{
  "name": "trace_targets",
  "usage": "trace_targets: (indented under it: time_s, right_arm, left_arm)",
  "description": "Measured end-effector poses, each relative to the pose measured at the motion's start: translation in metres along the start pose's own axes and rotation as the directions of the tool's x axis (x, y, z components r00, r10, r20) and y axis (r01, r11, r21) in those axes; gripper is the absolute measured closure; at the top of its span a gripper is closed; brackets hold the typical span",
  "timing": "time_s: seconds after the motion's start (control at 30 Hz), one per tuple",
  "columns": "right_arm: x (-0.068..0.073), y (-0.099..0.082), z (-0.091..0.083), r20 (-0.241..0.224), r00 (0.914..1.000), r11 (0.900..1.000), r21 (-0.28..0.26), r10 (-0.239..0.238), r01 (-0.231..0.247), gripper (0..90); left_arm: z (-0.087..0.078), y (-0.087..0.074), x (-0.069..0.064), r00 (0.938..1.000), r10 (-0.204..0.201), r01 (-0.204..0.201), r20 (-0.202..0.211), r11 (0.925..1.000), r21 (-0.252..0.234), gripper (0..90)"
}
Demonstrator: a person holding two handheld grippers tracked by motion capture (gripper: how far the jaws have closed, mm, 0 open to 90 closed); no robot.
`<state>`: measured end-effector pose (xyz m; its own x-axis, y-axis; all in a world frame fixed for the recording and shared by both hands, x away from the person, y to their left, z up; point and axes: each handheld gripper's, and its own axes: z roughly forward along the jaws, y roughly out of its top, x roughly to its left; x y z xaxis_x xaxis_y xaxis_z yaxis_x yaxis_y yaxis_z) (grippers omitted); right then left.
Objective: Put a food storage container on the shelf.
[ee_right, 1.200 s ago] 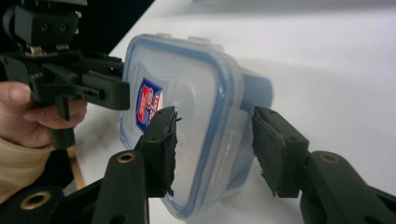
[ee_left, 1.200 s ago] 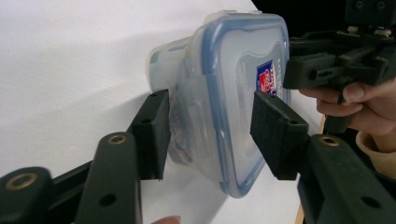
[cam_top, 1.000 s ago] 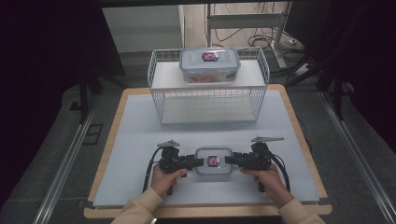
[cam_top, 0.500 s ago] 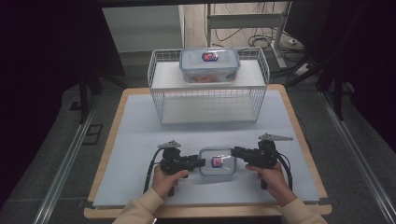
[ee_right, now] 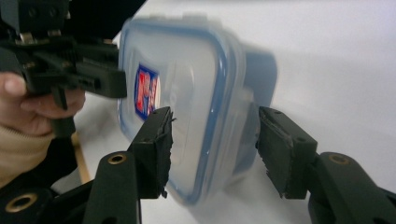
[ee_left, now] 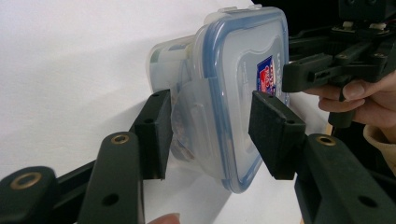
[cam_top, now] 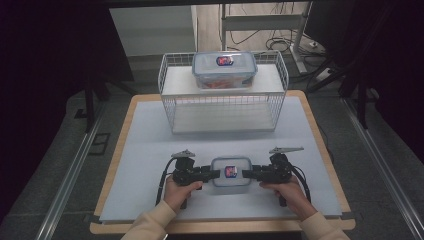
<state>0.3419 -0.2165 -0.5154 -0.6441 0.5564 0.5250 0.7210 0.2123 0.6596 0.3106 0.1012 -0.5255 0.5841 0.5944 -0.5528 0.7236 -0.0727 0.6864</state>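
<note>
Small clear food container (cam_top: 231, 171) with blue-sealed snap lid and red-blue label sits on the white table mat (cam_top: 150, 150), near the mat's front edge, well in front of the white wire basket shelf (cam_top: 223, 95). Landmark = this small container.

Left gripper (cam_top: 216, 174) at the container's left end, held by the left hand (cam_top: 181, 190). In the left gripper view the container (ee_left: 233, 93) sits between the two black jaws: one pad lies against the left side latch flap, the other pad against the lid top near the label. Jaws part way apart, clamped on that end of the container as far as the view tells.

Right gripper (cam_top: 246, 173) at the container's right end, held by the right hand (cam_top: 290, 192). In the right gripper view the container (ee_right: 187, 107) is between the jaws; one pad overlaps the lid face, the other pad stands clear of the base with a visible gap. Jaws have just been opening, container end between them, not pinched.

Second, larger lidded container (cam_top: 224, 69) with orange contents sits on top of the wire shelf, well behind the small container.
</note>
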Motion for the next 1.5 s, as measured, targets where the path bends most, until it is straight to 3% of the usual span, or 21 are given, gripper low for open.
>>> trace_targets:
  time_s: [0.23, 0.4, 0.73, 1.07, 1.27, 1.5]
  right_arm:
    - [-0.005, -0.001, -0.003, -0.044, 0.9952, 0.9962, 0.005, 0.087, -0.087, 51.7]
    - [-0.002, -0.003, -0.004, -0.035, 0.9955, 0.9961, -0.004, 0.088, -0.089, 51.7]
    - [0.007, 0.003, -0.008, -0.032, 0.9981, 0.9982, -0.029, 0.052, -0.053, 51.9]
    - [0.014, 0.019, -0.014, -0.026, 0.9996, 0.9977, -0.067, 0.012, -0.014, 52.0]
    - [0.020, 0.037, -0.022, -0.015, 0.9998, 0.9963, -0.085, -0.013, 0.012, 52.0]
    - [0.034, 0.068, -0.036, -0.001, 0.9977, 0.9907, -0.118, -0.068, 0.067, 51.9]
  left_arm:
    - [0.000, -0.002, -0.005, 0.9998, 0.008, -0.008, -0.020, 0.9999, -0.010, 50.2]
    - [-0.001, -0.003, -0.005, 0.9997, 0.005, -0.005, -0.022, 0.9998, -0.020, 50.3]
    - [-0.011, 0.004, -0.011, 0.9988, 0.044, -0.045, -0.024, 0.9979, -0.046, 50.5]
    - [-0.018, 0.021, -0.015, 0.9969, 0.074, -0.076, -0.026, 0.9943, -0.075, 50.6]
    - [-0.024, 0.042, -0.020, 0.9955, 0.091, -0.093, -0.027, 0.9914, -0.091, 50.6]
    - [-0.039, 0.069, -0.030, 0.9913, 0.127, -0.130, -0.034, 0.9824, -0.134, 50.7]
